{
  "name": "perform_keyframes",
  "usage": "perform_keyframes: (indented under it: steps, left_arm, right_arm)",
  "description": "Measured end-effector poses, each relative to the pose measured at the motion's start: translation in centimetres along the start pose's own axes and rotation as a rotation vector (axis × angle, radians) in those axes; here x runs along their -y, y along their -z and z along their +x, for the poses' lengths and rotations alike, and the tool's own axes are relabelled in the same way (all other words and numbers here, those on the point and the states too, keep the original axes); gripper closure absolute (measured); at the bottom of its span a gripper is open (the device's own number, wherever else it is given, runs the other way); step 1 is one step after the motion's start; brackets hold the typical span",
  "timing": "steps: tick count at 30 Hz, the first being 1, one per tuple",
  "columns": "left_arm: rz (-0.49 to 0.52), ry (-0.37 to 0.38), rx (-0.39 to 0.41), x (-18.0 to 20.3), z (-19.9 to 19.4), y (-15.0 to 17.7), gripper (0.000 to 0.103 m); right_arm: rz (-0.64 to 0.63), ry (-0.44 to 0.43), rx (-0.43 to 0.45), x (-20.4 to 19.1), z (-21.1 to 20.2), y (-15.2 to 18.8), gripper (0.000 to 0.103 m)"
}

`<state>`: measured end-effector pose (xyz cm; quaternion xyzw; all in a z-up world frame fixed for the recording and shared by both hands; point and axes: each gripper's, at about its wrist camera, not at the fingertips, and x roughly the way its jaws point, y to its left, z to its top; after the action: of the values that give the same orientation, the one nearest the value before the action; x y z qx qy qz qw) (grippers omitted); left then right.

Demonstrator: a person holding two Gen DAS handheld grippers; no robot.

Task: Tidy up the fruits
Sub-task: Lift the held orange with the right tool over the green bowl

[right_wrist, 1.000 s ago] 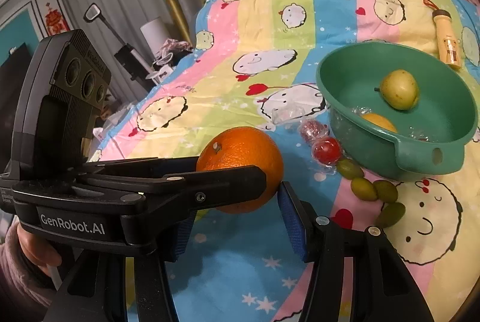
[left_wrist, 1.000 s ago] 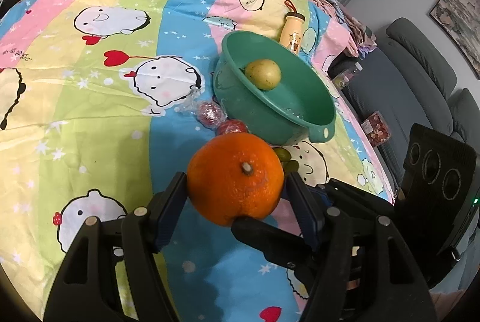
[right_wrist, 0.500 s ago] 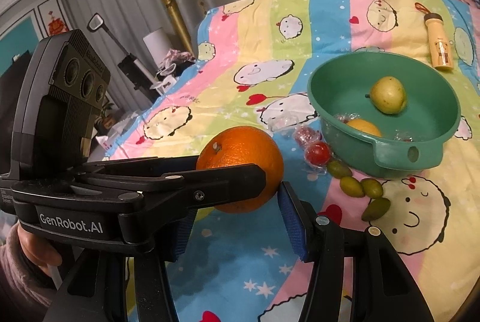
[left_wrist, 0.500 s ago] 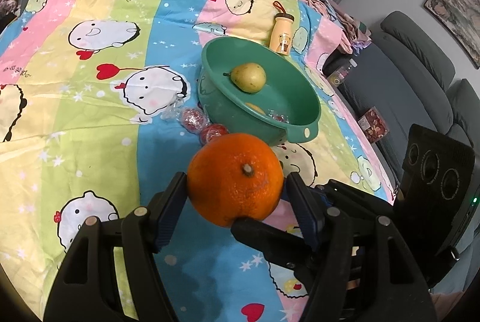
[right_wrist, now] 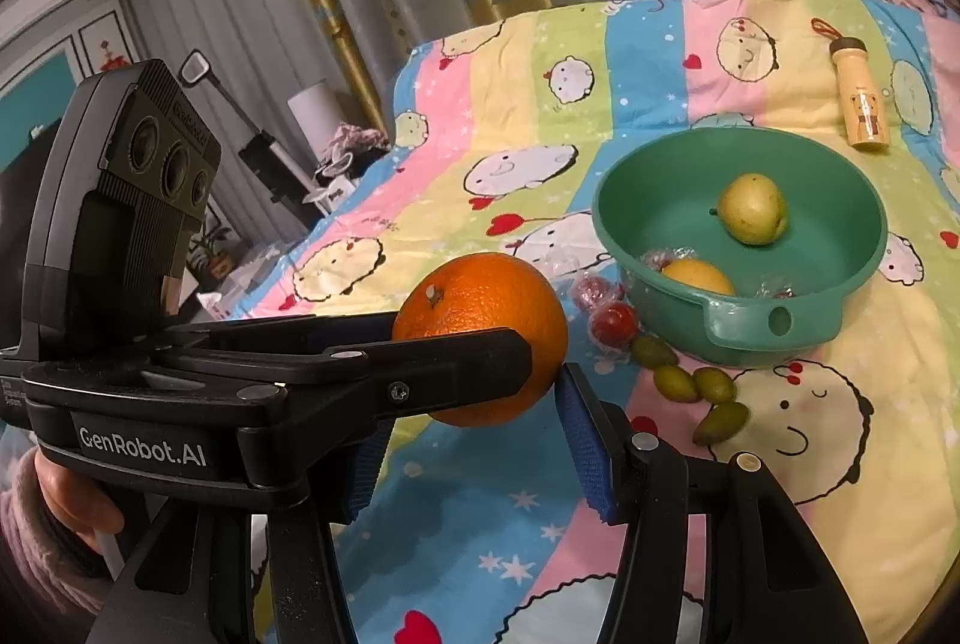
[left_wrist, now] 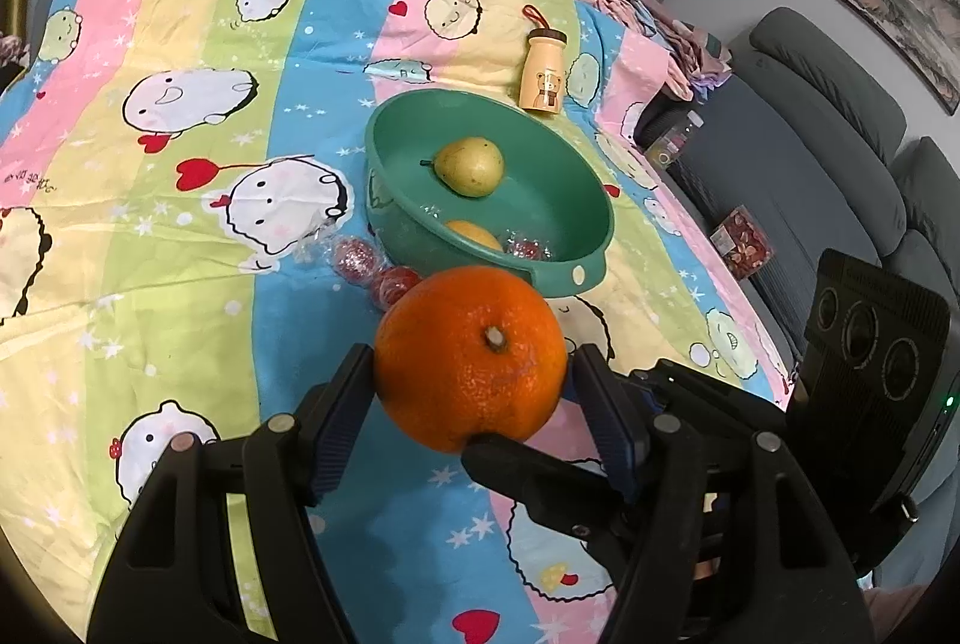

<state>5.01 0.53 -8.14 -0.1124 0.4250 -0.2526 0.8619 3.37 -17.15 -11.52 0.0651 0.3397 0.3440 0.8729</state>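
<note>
Since the earlier frames both grippers have lifted with the round, bright orange fruit [left_wrist: 471, 357], so more of the striped cartoon-print cloth and its far edge now shows beyond it. The left gripper [left_wrist: 470, 392] clamps the orange between its blue-padded fingers [left_wrist: 336, 419]. The right gripper [right_wrist: 474, 407] is closed on the same orange from the other side; its right finger [right_wrist: 585, 449] touches the peel, while its left one is hidden behind the left gripper's arm.

The orange hangs above the cloth, clear of it, nearer the camera than the round green plastic basin [left_wrist: 579, 275]. That basin sits toward the right edge of the surface and holds a yellow-green pear [left_wrist: 469, 165], a yellow fruit [right_wrist: 699, 277] and wrapped sweets. Just outside its near wall lie small red wrapped fruits [right_wrist: 612, 323] and four green olives [right_wrist: 696, 385]. A cream cartoon bottle [left_wrist: 542, 71] lies near the far right edge. The left half of the cloth is open. A grey sofa [left_wrist: 840, 164] stands beyond the right edge.
</note>
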Motion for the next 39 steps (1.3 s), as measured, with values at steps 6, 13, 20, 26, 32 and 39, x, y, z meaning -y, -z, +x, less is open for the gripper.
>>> perform_keyframes:
  steps: [6, 13, 20, 26, 32, 39]
  left_arm:
    - [0.019, -0.007, -0.002, 0.7, 0.2, -0.3, 0.036]
    - [0.043, -0.015, -0.002, 1.7, 0.5, -0.8, 0.036]
    - [0.074, -0.019, -0.005, 2.7, 0.9, -1.5, 0.036]
    - [0.090, -0.022, -0.004, 3.5, 1.3, -2.0, 0.036]
    - [0.102, -0.019, -0.007, 3.9, 1.9, -2.5, 0.036]
    - [0.113, -0.017, -0.006, 4.2, 2.7, -3.4, 0.036]
  right_arm:
    - [0.013, -0.006, 0.015, 0.5, -0.5, -0.1, 0.047]
    - [0.023, -0.006, 0.035, 1.1, -1.1, 0.0, 0.047]
    - [0.040, -0.004, 0.061, 1.8, -1.8, -0.2, 0.047]
    - [0.047, 0.002, 0.075, 2.3, -2.1, -0.3, 0.047]
    - [0.056, 0.010, 0.086, 2.9, -2.3, -0.4, 0.047]
    - [0.063, 0.016, 0.099, 3.9, -2.2, -0.9, 0.047]
